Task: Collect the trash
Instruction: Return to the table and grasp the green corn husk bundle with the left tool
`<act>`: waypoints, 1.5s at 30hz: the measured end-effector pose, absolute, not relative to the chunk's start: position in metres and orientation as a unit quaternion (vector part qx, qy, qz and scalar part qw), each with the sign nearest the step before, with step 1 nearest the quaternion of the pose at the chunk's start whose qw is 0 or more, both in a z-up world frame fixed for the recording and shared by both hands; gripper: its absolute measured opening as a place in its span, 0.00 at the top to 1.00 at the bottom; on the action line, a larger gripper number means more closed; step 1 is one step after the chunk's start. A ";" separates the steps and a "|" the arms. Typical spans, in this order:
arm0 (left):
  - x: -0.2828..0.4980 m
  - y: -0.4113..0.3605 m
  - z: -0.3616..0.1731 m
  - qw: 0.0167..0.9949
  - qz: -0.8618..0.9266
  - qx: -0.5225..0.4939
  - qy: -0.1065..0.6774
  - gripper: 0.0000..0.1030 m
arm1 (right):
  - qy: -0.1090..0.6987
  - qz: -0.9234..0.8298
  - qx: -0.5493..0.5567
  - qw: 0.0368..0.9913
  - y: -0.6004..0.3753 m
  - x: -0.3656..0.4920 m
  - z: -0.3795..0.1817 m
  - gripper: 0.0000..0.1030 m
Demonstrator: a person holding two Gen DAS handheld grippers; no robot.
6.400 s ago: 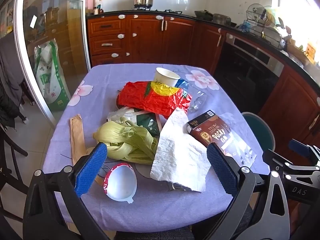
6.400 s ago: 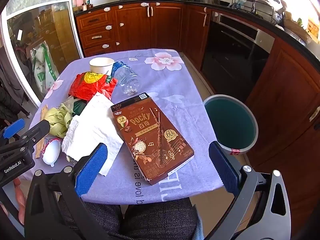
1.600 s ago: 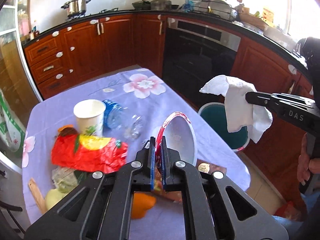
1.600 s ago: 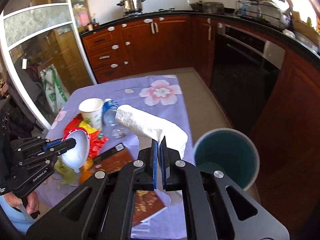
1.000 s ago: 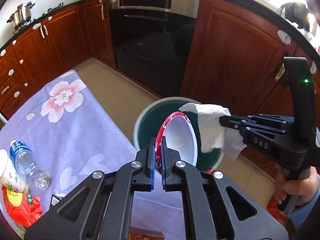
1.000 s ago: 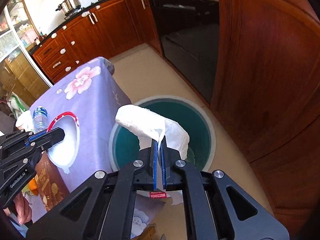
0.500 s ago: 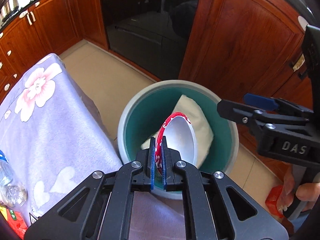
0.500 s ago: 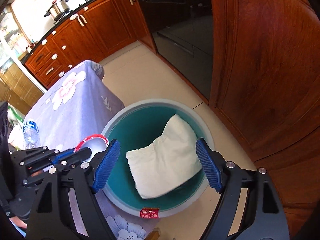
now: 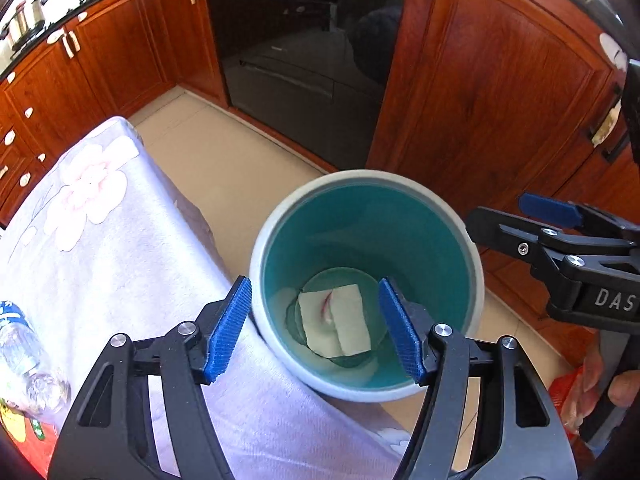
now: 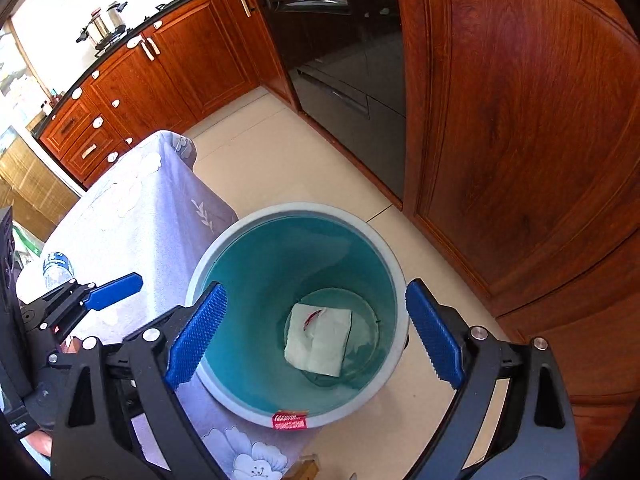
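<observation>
both tools over the round bin [image 9: 472,264] right now – smooth teal plastic inside, pale grey rim, a small red label stuck on the near edge in the right wrist view. sitting on beige floor tiles, tucked right against the draped edge of the surface [image 9: 120,248], which wears a soft lilac cloth with pink flower prints.

left tool [image 9: 316,324] with jaws just spread apart, nothing between the ribbed blue pads, just the bin mouth below. right tool [image 10: 316,336] gaping too, jaws having just widened a little more, nothing held – black angular frame, same knurled blue pads.

down at the flat circular bottom of the bin: crumpled white paper towel [image 10: 318,340], roughly square, a thin curved sliver of red poking out from its folds. can't tell what the red bit belongs to.

off to the side on the cloth – a clear crinkly plastic bottle [image 9: 24,352] lying down, and a corner of a glossy red wrapper [image 9: 24,440]. glossy reddish wood cabinets [image 10: 520,140] and a dark glass oven door [image 9: 304,60] behind.
</observation>
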State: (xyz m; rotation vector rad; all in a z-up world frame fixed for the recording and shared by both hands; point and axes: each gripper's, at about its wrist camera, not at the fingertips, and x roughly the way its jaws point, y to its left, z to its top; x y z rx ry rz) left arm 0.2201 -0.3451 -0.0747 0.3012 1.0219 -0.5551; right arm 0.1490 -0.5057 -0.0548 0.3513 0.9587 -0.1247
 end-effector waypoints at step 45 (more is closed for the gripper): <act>0.075 0.074 -0.044 0.887 -0.013 0.003 0.461 0.08 | 0.505 0.141 0.005 0.851 -0.173 0.124 -0.020 0.09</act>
